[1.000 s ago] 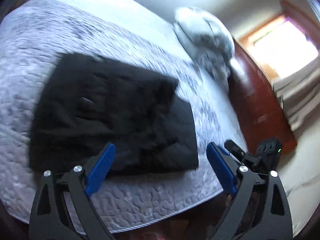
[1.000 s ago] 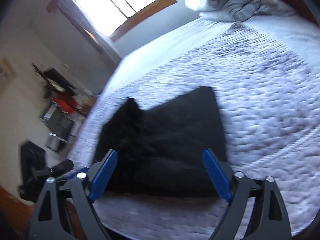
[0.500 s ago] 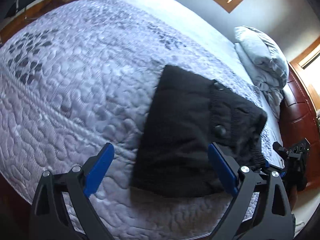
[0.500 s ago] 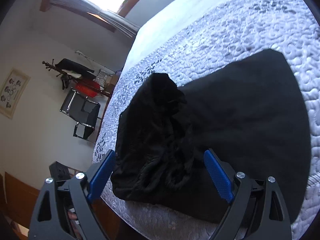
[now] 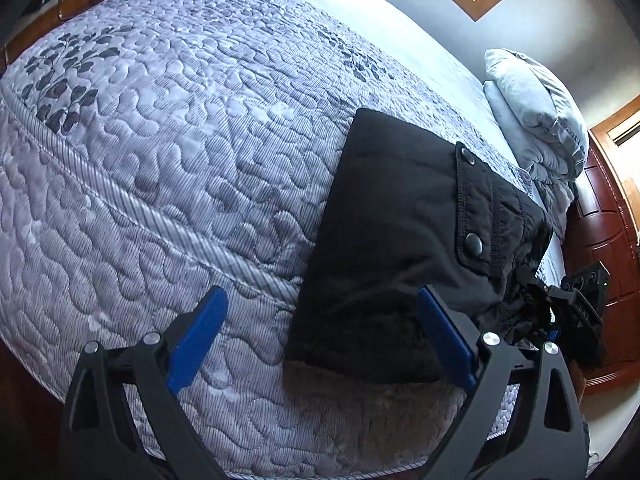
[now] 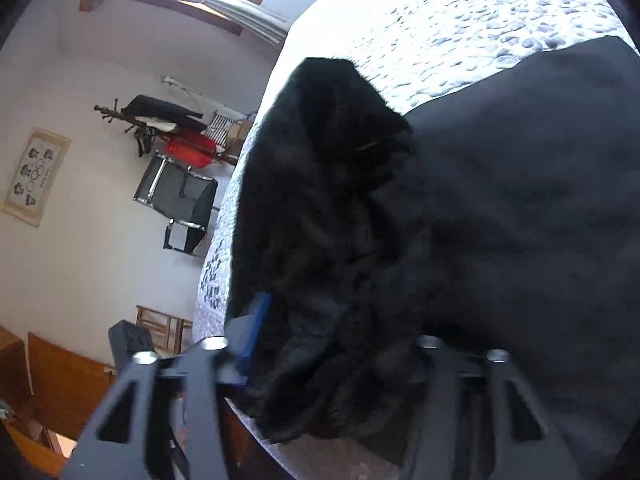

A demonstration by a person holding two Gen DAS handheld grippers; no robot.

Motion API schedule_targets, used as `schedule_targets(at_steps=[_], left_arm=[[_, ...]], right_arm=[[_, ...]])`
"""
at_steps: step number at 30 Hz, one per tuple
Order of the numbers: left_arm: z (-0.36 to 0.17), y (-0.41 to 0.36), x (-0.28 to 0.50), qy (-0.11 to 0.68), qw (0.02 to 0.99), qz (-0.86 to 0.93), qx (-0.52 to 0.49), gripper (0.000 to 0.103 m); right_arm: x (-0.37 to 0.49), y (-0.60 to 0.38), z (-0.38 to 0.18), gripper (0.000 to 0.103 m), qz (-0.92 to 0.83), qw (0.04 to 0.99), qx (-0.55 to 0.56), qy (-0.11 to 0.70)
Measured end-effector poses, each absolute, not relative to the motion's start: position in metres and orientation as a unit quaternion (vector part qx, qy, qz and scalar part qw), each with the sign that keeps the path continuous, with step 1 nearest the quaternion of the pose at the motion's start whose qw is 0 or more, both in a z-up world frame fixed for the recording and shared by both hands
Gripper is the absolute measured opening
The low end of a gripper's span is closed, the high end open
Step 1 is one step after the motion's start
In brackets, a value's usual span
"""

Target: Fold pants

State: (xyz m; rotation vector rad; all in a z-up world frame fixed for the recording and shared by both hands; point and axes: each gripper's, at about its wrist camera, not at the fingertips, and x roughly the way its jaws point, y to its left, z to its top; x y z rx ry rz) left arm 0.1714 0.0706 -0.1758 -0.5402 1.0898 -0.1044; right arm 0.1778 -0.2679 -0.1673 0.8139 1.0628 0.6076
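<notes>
Black pants point(image 5: 400, 236) lie folded on a grey quilted bed point(image 5: 168, 152), near its front edge, with a snap-button pocket flap on top. My left gripper point(image 5: 320, 336) is open and empty, its right finger over the pants' near left corner. In the right wrist view the pants point(image 6: 500, 200) fill the frame, their bunched waist end point(image 6: 320, 208) lying between the fingers of my right gripper point(image 6: 332, 344). The jaws look narrower, the right finger hidden by cloth. My right gripper also shows in the left wrist view point(image 5: 560, 308) at the pants' right end.
A grey pillow point(image 5: 536, 112) lies at the head of the bed, by a wooden headboard point(image 5: 604, 220). A chair point(image 6: 176, 200), a coat rack point(image 6: 160, 120) and wooden furniture point(image 6: 60, 380) stand beyond the bed's far side.
Both grippers moved closer to the pants. The right gripper's jaws narrowed around the bunched waist end. The left gripper stayed open.
</notes>
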Motion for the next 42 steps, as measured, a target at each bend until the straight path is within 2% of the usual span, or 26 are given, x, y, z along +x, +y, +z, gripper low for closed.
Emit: schedule_targets(at_steps=[4,13,23,32,42], left_arm=[[-0.178,0.07,0.17,0.517,0.816,-0.047,-0.255,0.095],[-0.168,0.064,0.167,0.513,0.815,-0.054,-0.263,0.095],[-0.155,0.043,0.168,0.511,0.818,-0.075,-0.252,0.096],[-0.152,0.007,0.169,0.521,0.816,-0.108,-0.226,0.096],[-0.141,-0.015,0.169,0.519,0.82,-0.129,-0.202,0.096]], right_arm=[[0.171,-0.269,-0.155,0.025,0.302,0.75,0.366,0.461],[0.161,-0.266,-0.1,0.023,0.364,0.747,0.371,0.415],[0.139,-0.337,-0.056,0.022,0.364,0.761,0.405,0.352],[0.142,-0.392,-0.076,0.022,0.307,0.764,0.431,0.37],[0.148,-0.425,-0.155,0.022,0.259,0.731,0.479,0.41]])
